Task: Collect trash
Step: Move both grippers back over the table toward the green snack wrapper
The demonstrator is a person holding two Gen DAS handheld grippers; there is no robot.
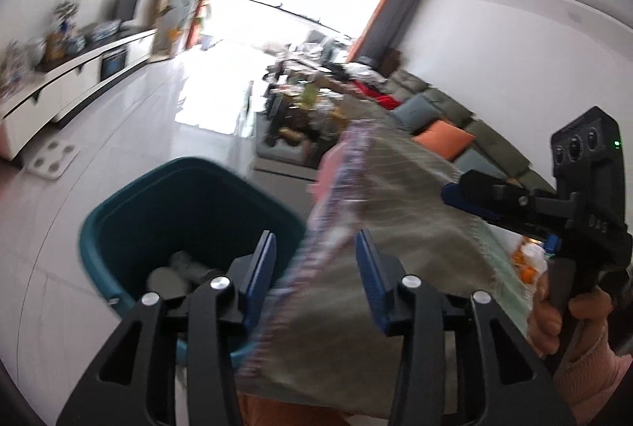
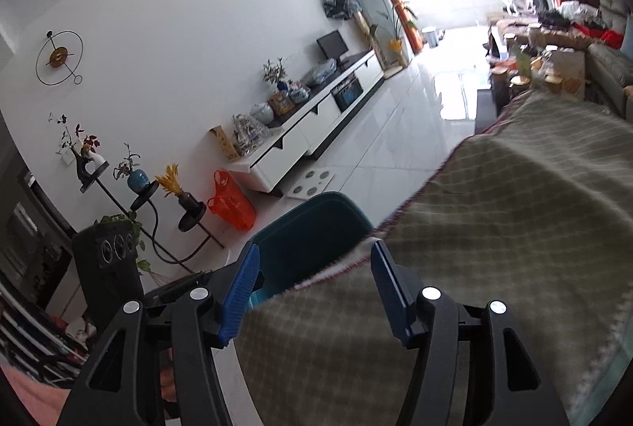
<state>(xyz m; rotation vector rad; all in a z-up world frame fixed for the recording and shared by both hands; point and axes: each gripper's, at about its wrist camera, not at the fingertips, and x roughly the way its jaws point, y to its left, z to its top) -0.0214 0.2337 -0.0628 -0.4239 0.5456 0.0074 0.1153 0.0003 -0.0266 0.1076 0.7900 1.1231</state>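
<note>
Both grippers, left [image 1: 315, 269] and right [image 2: 315, 279], parted, empty, over teal bin [image 1: 118, 224], tablecloth [image 2: 514, 208].

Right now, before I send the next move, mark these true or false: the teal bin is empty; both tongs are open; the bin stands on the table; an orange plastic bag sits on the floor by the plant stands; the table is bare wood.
1. The teal bin is empty. False: grey items lie inside it.
2. Both tongs are open. True: the left tongs and the right tongs stand apart with nothing gripped.
3. The bin stands on the table. False: it stands on the white floor beside the table.
4. An orange plastic bag sits on the floor by the plant stands. True.
5. The table is bare wood. False: a checked cloth covers it.
</note>
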